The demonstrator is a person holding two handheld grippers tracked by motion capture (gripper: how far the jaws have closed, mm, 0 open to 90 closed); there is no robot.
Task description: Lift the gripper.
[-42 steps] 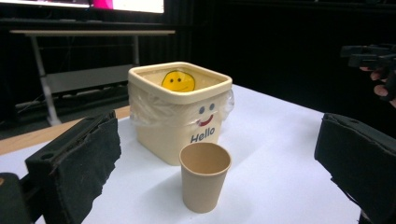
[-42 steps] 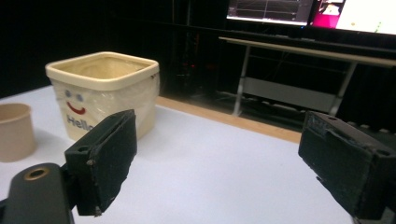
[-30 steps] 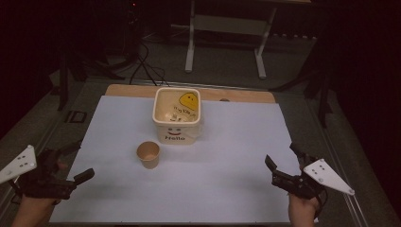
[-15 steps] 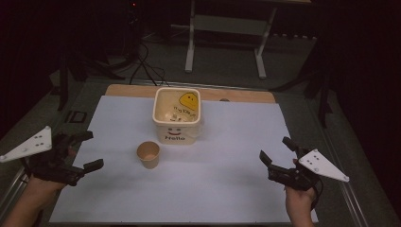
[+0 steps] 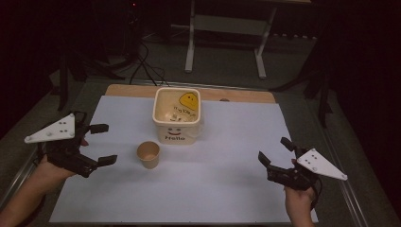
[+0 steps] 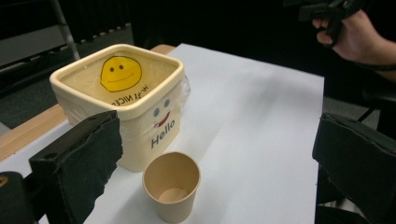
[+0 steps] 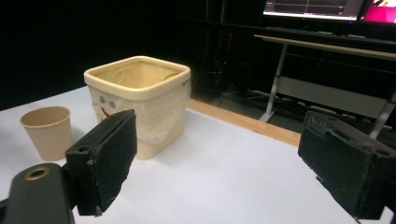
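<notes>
White tabletop (image 5: 227, 189) is lying under dim light while I'm holding the left gripper (image 5: 100, 144) and right gripper (image 5: 276, 151) with fingers spread, empty, flanking the paper cup (image 5: 148, 154) standing just before the cream bin (image 5: 177, 116); clumsy approach risks toppling it.

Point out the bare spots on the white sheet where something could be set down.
Free: the stretch between the cream square smiley bin and the right tongs, and the near strip before the tan paper cup. Crowded: cup and bin stand close, left tongs beside them.
</notes>
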